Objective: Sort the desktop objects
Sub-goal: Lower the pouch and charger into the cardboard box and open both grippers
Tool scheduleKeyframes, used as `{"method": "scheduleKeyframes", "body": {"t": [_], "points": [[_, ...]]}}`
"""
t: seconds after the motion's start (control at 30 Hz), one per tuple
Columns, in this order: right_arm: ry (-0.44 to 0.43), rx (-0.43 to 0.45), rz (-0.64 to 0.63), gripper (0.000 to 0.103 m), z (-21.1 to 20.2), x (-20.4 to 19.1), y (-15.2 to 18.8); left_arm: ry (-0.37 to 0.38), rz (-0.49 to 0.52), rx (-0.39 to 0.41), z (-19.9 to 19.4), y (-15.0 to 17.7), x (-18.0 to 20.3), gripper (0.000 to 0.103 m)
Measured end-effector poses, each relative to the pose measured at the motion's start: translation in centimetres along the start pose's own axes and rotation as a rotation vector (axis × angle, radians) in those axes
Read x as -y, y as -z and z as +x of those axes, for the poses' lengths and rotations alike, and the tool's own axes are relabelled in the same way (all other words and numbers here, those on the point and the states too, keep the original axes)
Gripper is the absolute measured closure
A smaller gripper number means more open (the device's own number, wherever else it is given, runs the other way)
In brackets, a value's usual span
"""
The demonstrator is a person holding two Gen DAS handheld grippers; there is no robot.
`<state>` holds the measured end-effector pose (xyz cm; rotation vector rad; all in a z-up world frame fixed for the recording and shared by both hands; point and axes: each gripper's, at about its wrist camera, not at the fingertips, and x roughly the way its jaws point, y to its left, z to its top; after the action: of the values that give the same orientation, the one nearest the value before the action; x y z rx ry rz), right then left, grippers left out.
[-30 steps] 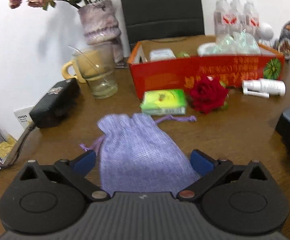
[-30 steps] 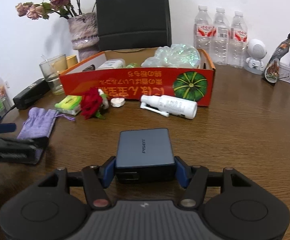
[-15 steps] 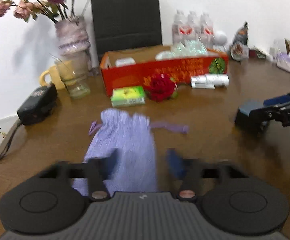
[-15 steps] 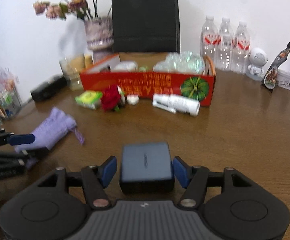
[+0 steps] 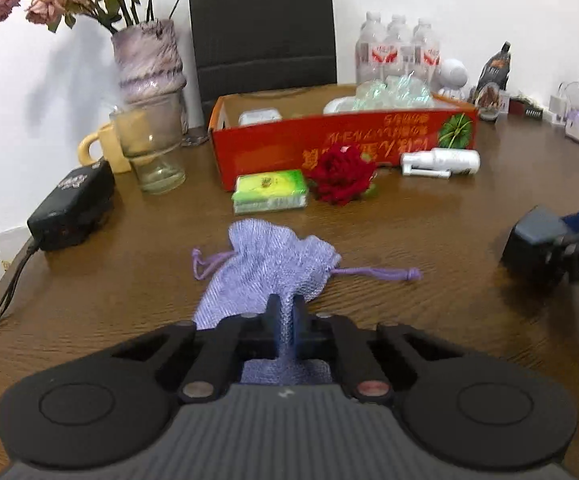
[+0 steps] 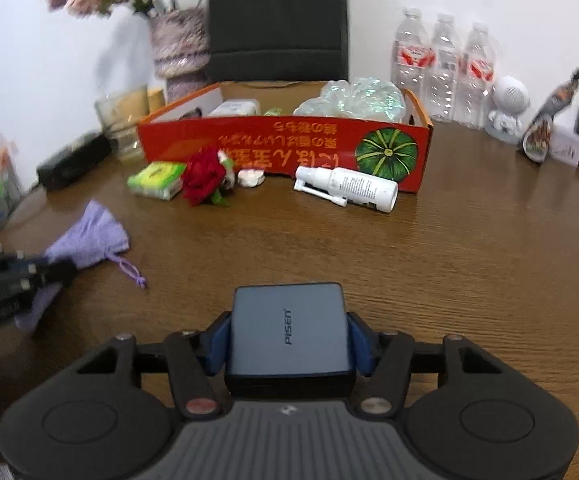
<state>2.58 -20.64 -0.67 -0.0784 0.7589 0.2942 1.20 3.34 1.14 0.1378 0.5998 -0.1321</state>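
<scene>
Left gripper (image 5: 285, 320): fingers pinched tight on the near end of the purple pouch (image 5: 267, 270), which lies on the table (image 5: 429, 240). Right gripper (image 6: 288, 342): fingers clamped against both sides of the grey charger (image 6: 287, 328), near the table's front edge.

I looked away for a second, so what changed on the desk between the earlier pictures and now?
The left claw, open around the purple drawstring pouch a second ago, has shut on its fabric. The right claw closed in too and now grips the grey Pisen charger. Unchanged: the red box, tissue pack, rose and white spray bottle.
</scene>
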Motion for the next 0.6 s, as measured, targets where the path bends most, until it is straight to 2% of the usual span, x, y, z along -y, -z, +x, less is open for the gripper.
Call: {"method": "scheduleKeyframes", "body": {"t": [0.07, 0.13, 0.27, 0.37, 0.5, 0.6], "points": [[-0.004, -0.015, -0.006, 0.046, -0.6, -0.3, 0.0, 0.012, -0.017, 0.042, -1.3, -0.8, 0.2, 0.098], [-0.049, -0.007, 0.041, 0.046, -1.3, 0.2, -0.2, 0.019, -0.041, 0.084, -2.7, -2.0, 0.2, 0.098], [-0.074, 0.050, 0.097, 0.046, -3.6, 1.5, -1.6, 0.068, -0.099, 0.164, -5.1, -5.4, -0.7, 0.098], [-0.112, 0.106, 0.127, 0.046, -5.8, 2.6, -3.8, 0.131, -0.141, 0.213, -5.8, -9.3, -2.2, 0.099], [-0.104, 0.222, 0.126, 0.046, -8.5, 3.9, -9.7, 0.191, -0.191, 0.253, -5.3, -16.4, -4.1, 0.099], [-0.079, 0.285, 0.114, 0.046, -8.9, 4.5, -15.3, 0.223, -0.223, 0.246, -2.9, -21.9, -4.6, 0.099]]}}
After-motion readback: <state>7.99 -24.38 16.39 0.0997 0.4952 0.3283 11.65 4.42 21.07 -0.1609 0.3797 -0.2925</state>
